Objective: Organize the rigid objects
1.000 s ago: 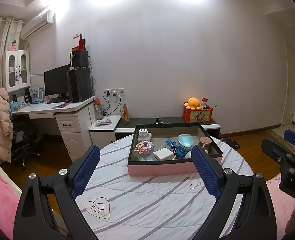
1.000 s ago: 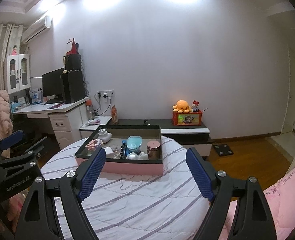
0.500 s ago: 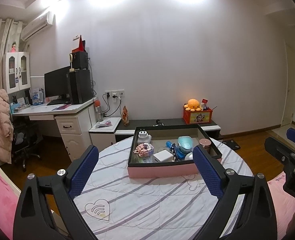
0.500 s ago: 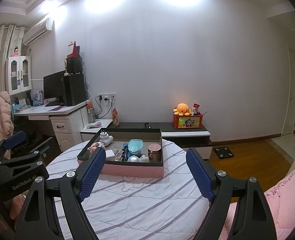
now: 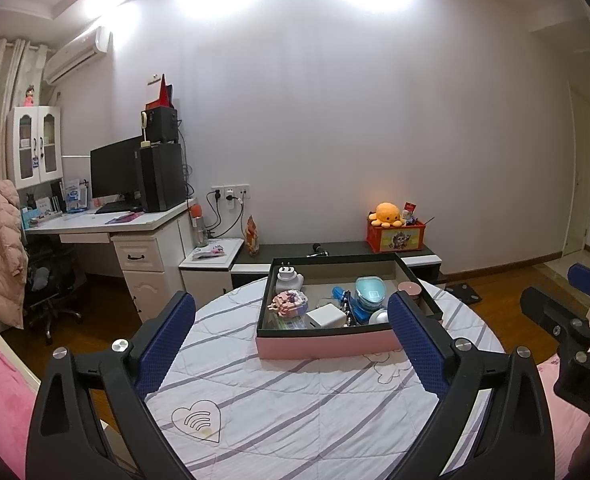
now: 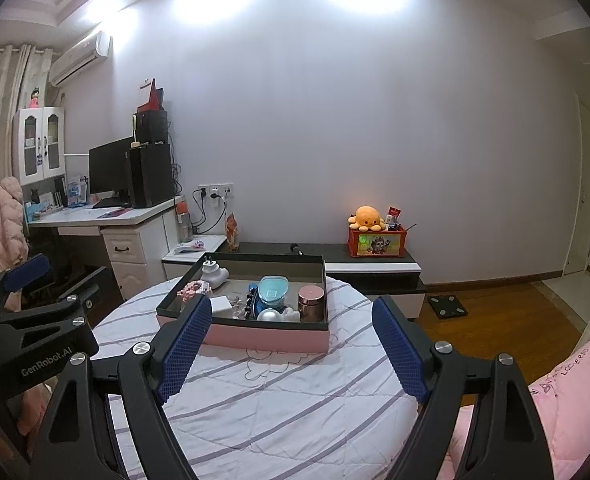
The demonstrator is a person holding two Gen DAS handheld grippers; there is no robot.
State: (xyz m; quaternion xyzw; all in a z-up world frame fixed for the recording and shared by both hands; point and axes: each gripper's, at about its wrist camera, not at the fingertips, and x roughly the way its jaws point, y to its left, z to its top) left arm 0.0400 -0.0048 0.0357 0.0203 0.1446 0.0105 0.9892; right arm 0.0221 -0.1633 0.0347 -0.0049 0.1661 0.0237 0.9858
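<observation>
Both my left gripper and right gripper hang spread and empty over the round table with its striped quilt; beyond stands a white wall, a desk, then the pink box of small objects at the table's far side.

A pale wall backs a white desk, low cabinet and wooden floor.
</observation>
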